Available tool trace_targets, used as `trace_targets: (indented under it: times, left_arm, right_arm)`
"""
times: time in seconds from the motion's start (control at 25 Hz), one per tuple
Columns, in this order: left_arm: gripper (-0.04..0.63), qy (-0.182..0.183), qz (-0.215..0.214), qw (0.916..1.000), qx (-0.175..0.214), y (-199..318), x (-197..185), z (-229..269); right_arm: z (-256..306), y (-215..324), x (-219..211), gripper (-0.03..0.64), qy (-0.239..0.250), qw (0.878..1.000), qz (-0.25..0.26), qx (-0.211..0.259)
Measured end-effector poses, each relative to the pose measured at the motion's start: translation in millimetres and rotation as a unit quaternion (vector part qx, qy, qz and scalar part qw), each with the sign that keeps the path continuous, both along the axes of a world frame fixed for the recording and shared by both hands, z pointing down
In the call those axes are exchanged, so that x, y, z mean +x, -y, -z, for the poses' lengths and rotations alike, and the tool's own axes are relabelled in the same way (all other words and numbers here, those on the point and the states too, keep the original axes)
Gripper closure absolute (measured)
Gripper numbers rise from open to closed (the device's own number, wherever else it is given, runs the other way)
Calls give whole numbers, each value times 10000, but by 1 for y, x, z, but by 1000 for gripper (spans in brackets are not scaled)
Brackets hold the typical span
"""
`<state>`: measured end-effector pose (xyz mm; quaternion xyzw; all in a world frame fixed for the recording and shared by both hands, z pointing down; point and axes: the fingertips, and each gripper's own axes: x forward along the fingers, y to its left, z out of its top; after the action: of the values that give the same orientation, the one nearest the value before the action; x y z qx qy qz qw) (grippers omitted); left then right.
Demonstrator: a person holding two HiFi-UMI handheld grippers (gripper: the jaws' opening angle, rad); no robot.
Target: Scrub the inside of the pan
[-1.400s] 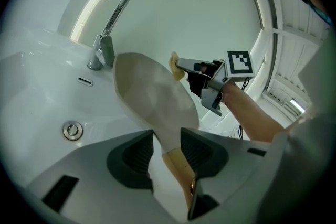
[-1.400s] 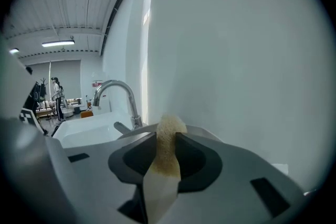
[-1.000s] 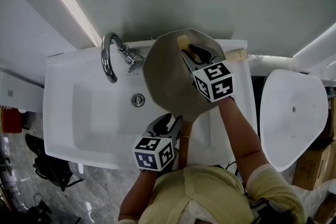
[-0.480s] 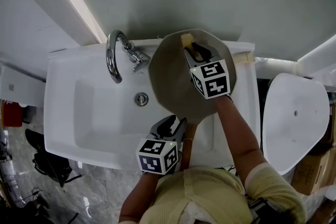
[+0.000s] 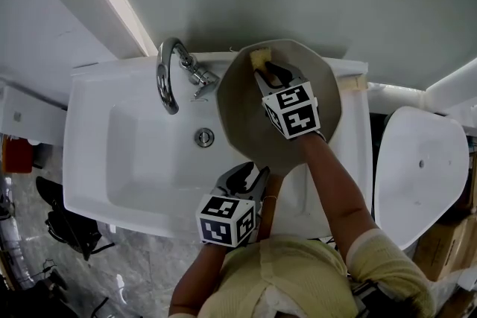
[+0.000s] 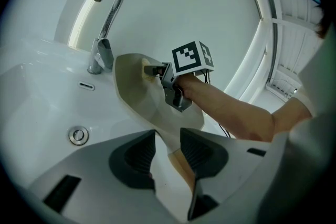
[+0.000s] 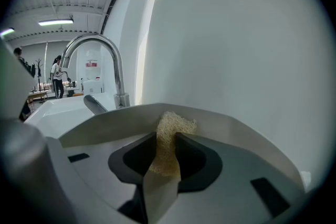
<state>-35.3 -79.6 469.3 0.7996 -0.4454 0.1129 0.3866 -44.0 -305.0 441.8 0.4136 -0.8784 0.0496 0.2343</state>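
A beige pan is tilted over the right side of the white sink. My left gripper is shut on its wooden handle near the sink's front edge; in the left gripper view the handle runs between the jaws of this gripper. My right gripper is inside the pan, shut on a yellow sponge pressed against the far inner rim. The right gripper view shows the sponge pinched in that gripper against the pan's wall.
A chrome faucet stands at the back of the sink, left of the pan, with the drain below it. A grey wall rises just behind. A white oval fixture sits to the right of the sink.
The right gripper has slid the sponge a little to the left along the pan's far rim. The left gripper keeps its hold on the handle.
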Motion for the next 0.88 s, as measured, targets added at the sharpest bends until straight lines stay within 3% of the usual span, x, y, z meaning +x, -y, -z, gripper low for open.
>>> trace_targets:
  times: [0.88]
  left_arm:
    - [408,-15,-15,10000,37,-3,1,2]
  right_arm:
    - [-12,-49,-50,494,-81,9916,1225,-417]
